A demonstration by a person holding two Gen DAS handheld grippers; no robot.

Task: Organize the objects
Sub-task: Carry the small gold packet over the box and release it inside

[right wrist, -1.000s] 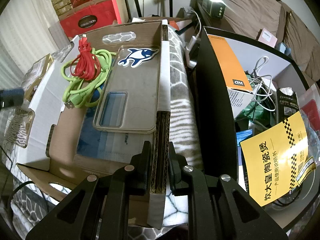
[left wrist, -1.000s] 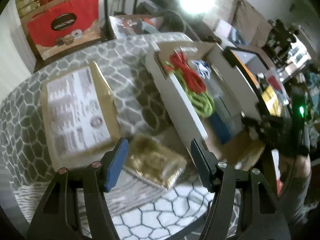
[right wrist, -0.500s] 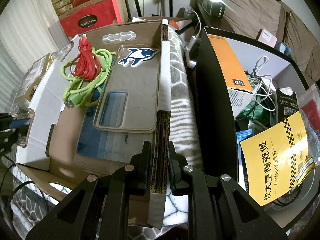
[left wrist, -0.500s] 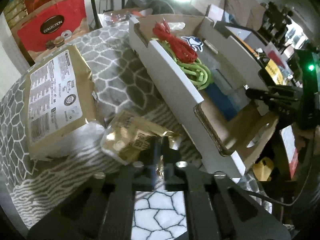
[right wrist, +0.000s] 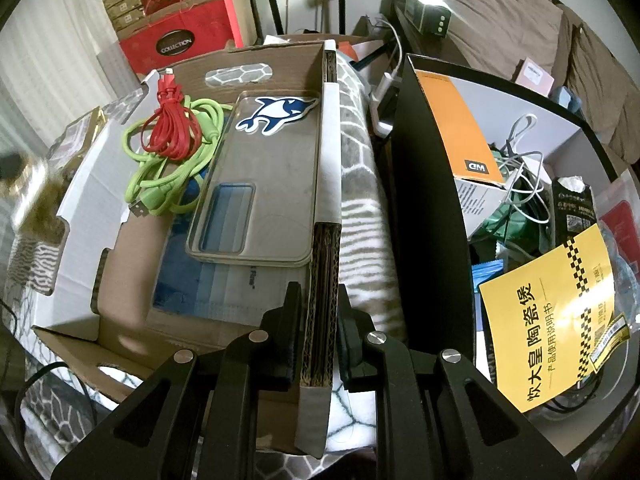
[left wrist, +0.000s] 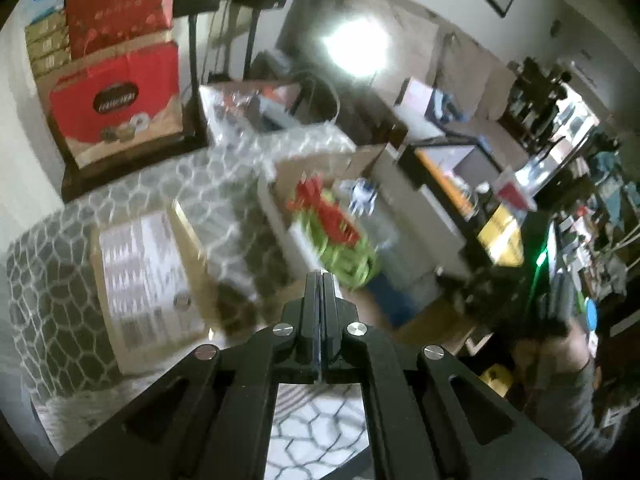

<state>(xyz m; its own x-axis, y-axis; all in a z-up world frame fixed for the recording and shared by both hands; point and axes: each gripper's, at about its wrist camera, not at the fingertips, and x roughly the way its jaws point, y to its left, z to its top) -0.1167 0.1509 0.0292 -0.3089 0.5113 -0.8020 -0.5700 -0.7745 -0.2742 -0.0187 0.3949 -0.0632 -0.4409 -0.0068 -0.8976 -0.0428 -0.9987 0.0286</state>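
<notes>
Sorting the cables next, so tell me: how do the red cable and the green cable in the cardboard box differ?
The red cable is flat and ribbon-like, bunched into a tight narrow bundle; the green cable is round, thicker, and sprawls in wide loose loops. The red cable lies on top of the green cable. The green cable's metal plug points toward the box's white wall. Both lie coiled in the box beside the clear phone case.
</notes>
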